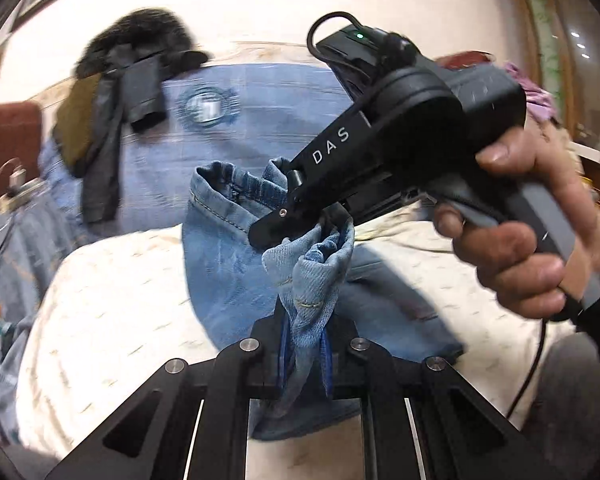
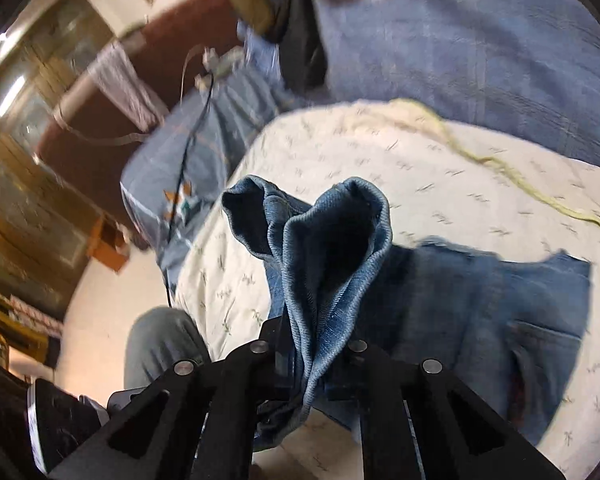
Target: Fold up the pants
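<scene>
Light blue denim pants (image 1: 220,264) lie on a cream patterned bedspread (image 1: 112,296). My left gripper (image 1: 304,344) is shut on a bunched leg hem lifted above the bed. My right gripper (image 1: 300,220), black and marked DAS, shows in the left wrist view held by a hand, shut on the other hem close beside it. In the right wrist view my right gripper (image 2: 312,356) pinches a folded hem of the pants (image 2: 332,248), and the seat with a back pocket (image 2: 540,340) lies flat on the bedspread (image 2: 440,168) to the right.
A blue quilt (image 1: 260,96) lies beyond the bedspread, with a dark jacket (image 1: 116,100) on it. A cable and charger (image 1: 16,188) lie at the left. A dark red headboard (image 2: 100,120) and floor (image 2: 112,300) lie left of the bed. A knee (image 2: 160,344) is near.
</scene>
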`<state>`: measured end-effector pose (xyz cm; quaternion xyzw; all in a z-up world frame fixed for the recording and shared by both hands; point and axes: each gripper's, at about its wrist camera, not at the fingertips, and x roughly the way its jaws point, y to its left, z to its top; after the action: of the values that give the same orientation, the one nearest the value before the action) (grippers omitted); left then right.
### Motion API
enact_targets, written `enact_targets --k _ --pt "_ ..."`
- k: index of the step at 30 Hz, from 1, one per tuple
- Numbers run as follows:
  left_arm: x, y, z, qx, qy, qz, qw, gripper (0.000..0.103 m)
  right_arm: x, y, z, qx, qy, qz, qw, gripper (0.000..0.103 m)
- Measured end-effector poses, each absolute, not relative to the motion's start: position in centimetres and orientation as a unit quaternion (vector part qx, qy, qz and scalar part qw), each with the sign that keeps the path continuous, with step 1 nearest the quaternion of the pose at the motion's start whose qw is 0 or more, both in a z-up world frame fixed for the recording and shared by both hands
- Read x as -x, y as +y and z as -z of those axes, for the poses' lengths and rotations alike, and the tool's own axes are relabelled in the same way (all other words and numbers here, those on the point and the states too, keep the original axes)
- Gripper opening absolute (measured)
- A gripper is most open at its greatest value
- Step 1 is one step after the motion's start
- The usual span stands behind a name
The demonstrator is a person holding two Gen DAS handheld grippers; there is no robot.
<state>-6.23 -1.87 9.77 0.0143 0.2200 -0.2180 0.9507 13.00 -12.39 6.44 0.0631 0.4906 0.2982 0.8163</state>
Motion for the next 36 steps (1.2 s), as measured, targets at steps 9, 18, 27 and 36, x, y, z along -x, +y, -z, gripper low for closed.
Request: enact_targets --k 9,18,27,36 --pt "3.3 -8.9 -9.5 -0.045 0.240 0.324 0.914 0.013 -13.5 -25.5 -5.1 -0.210 0.435 -0.273 0.832 0.007" --pt "1.6 -8.3 -2.8 -0.017 0.317 0.382 0.868 0.038 -15.1 -31.0 3.8 -0.300 0.485 -0.220 0.792 0.022" --pt "-1.8 -0.1 -5.6 0.080 0.256 0.343 0.900 0.063 -11.7 -31.0 -1.7 -0.258 0.391 -0.252 0.847 0.058" --pt "-6.2 2.6 -1.2 0.137 0.354 0.321 0.868 0.061 -13.3 -26.8 0.4 -0.191 0.429 -0.238 0.850 0.055"
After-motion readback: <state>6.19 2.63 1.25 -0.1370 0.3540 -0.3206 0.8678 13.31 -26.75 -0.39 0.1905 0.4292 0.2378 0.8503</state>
